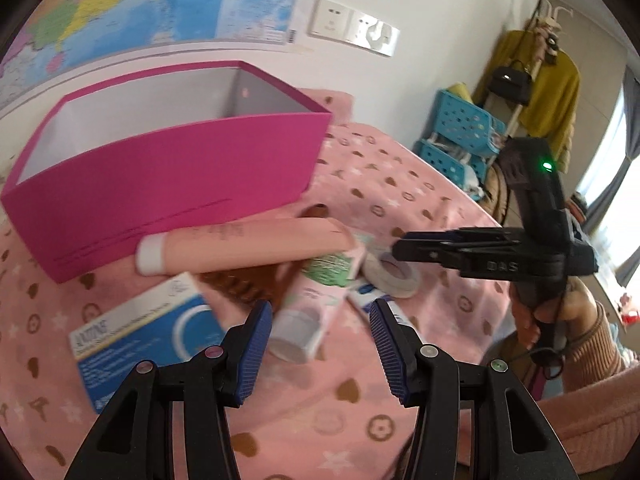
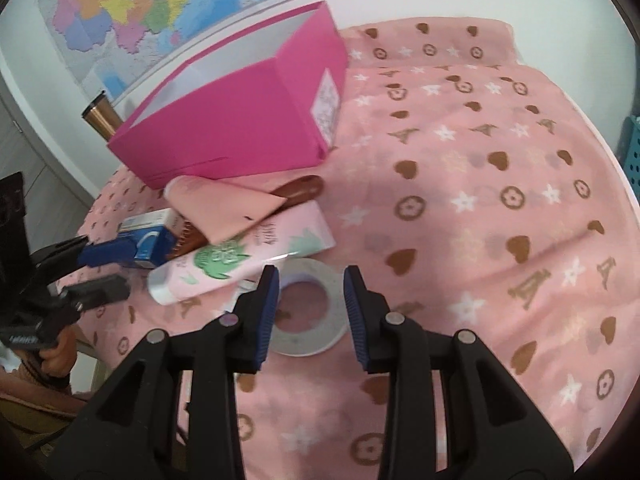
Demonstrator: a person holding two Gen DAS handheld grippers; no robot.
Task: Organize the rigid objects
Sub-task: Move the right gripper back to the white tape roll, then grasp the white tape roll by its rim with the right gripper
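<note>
Right tongs (image 2: 308, 312): open wide, holding nothing, right above the tape roll (image 2: 308, 312).
Left tongs (image 1: 320, 344): open wide too, empty, with the pink lotion tube (image 1: 308, 312) just in front.
Pink box (image 2: 240, 128): open on top, far past both tongs, behind the pile.
Good way, I think: lower the right tongs so one finger goes inside the tape's hole, then squeeze its wall.
Watch out: the lotion tube touches the tape's far edge and could get bumped.

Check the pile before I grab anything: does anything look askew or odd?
Yes. The items lie jumbled beside the pink box, none visibly in it. The peach tube rests crosswise over the brush and the green-print tube. Nothing looks spilled or damaged.
</note>
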